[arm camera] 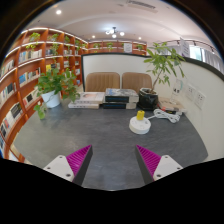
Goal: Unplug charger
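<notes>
My gripper [112, 162] is open, its two magenta pads [78, 159] wide apart over a grey tabletop [100, 130], with nothing between them. Well ahead and to the right, against the white wall, lies a white power strip or charger with white cables [168, 113]. A round white dish with a small yellow object on it [140, 124] sits on the table just before the cables. I cannot make out the plug itself.
A black box [148, 99], stacked books and boxes [117, 97] and a potted plant in a white pot [52, 90] stand at the table's far side. Another plant [163, 65] rises at the right. Bookshelves [25, 75] line the left wall.
</notes>
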The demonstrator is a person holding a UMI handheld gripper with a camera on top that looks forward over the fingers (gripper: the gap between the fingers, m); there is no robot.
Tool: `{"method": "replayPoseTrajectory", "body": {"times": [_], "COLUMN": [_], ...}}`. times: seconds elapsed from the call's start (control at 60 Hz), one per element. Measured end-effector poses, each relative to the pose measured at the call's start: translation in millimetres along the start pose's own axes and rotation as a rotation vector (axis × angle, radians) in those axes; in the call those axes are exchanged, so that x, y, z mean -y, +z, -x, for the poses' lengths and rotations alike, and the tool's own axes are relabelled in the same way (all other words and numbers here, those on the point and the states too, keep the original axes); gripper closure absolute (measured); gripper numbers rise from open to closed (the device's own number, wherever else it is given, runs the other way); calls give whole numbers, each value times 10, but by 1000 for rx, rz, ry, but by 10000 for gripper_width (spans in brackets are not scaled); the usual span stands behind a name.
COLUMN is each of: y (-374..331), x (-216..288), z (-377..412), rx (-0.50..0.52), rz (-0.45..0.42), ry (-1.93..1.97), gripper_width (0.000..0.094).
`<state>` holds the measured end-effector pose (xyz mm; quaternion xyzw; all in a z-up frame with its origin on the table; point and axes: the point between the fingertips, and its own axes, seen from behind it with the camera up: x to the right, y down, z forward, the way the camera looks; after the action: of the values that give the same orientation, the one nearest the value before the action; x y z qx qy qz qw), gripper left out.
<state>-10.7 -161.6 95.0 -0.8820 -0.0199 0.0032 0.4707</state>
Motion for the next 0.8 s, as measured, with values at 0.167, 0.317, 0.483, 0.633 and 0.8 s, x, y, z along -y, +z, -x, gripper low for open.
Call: {"method": "replayPoseTrajectory", "body": {"times": [0.167,0.317,0.483,0.633,0.8], "y": [706,1379,2010,2341,2372], "x": [181,484,717,688,702], "z": [-679,-1143,-1311,-1329,-1257], "rx": [-36,-49,-4,29,61], "rz": [17,12,-7,-6,-18], "ry": [13,22,10,-1,2], "gripper_width": [72,89,127,506,775]}}
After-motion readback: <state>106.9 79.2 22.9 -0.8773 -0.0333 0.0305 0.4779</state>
